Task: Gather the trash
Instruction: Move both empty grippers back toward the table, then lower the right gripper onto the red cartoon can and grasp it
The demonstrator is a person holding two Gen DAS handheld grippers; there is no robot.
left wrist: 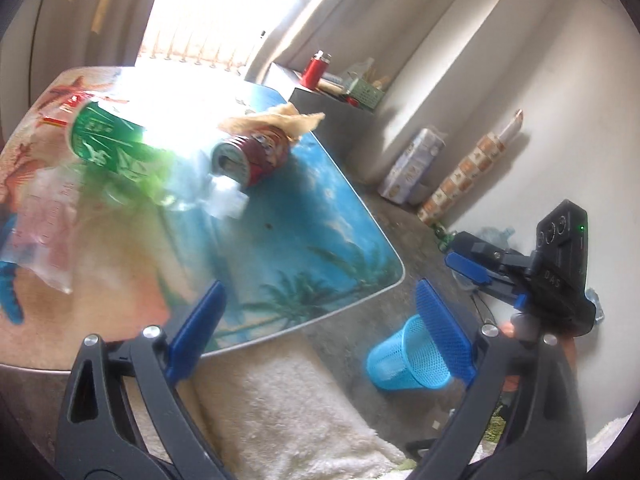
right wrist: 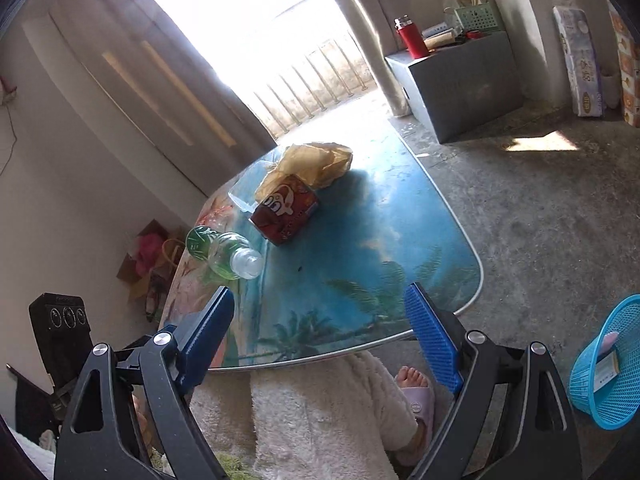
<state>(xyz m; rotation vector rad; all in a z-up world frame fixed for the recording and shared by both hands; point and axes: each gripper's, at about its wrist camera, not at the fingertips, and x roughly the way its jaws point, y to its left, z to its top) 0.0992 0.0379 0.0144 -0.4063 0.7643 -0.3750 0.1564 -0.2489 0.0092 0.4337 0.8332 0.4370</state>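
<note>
A low table [left wrist: 304, 216] with a beach picture [right wrist: 360, 248] holds the trash. A clear plastic bottle with a green label [left wrist: 116, 144] [right wrist: 224, 254] lies on its side. A red drink can [left wrist: 256, 152] [right wrist: 286, 210] lies beside it, with crumpled brown paper [left wrist: 280, 118] [right wrist: 316, 162] behind. A clear plastic bag [left wrist: 44, 232] lies at the table's left. A blue mesh bin [left wrist: 412, 354] [right wrist: 608, 364] stands on the floor to the right, with small items inside. My left gripper [left wrist: 320, 320] is open and empty at the table's near edge. My right gripper [right wrist: 320, 332] [left wrist: 480, 264] is open and empty too.
A grey box [right wrist: 460, 80] with a red flask [right wrist: 410, 36] and a green basket stands at the back. Tissue packs [right wrist: 580, 60] lean on the wall. The person's fleece-covered legs [right wrist: 312, 408] and slippered foot [right wrist: 416, 396] are under the table's near edge.
</note>
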